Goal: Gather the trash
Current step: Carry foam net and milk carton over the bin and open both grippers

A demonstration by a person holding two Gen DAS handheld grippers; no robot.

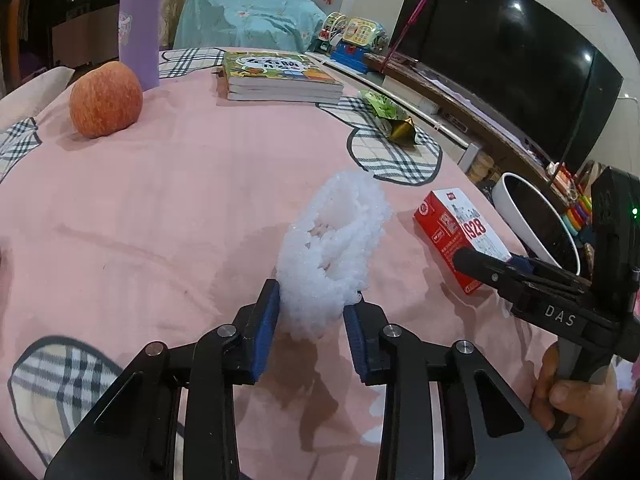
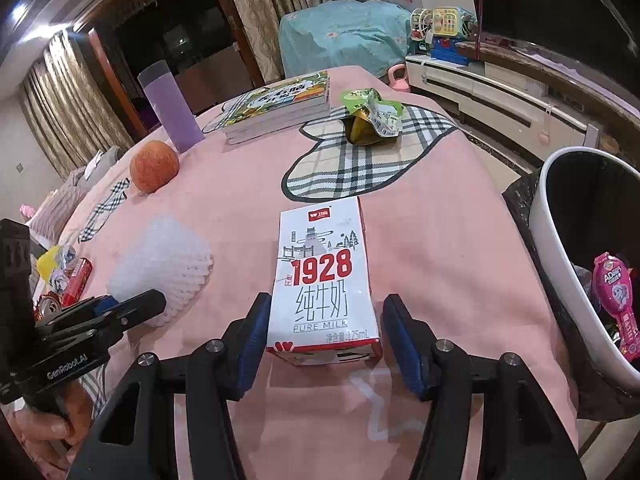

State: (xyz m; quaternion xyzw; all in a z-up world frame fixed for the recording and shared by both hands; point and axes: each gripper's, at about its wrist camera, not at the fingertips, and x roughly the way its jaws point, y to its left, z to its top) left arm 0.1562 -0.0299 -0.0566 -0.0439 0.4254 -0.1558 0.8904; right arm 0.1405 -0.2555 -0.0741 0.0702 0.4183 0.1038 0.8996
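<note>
Trash lies scattered over the pink tablecloth (image 2: pixel 440 220), and the milk carton (image 2: pixel 324 284) makes the handiest landmark: it lies flat near the cloth's right edge, white face up. The right gripper (image 2: pixel 322 344) is spread wide around the carton's near end, one blue pad on each side, neither clearly touching it. To the carton's left sits a white foam fruit net (image 1: pixel 332 252); the left gripper (image 1: pixel 310 320) has that net between its blue pads, which press against its sides. Beyond the carton, on a plaid heart patch, rests a crumpled green and gold snack wrapper (image 2: pixel 370 116). Farther back and to the left of the carton are a stack of books (image 2: pixel 276 108), a purple tumbler (image 2: pixel 170 108) and an apple (image 2: pixel 154 166). Past the foam net, at the far left edge, lie a red can and crumpled wrappers (image 2: pixel 64 276). Right of the carton, off the table's side, stands a white bin (image 2: pixel 560 264) with a black liner, holding a pink package (image 2: pixel 616 296).
</note>
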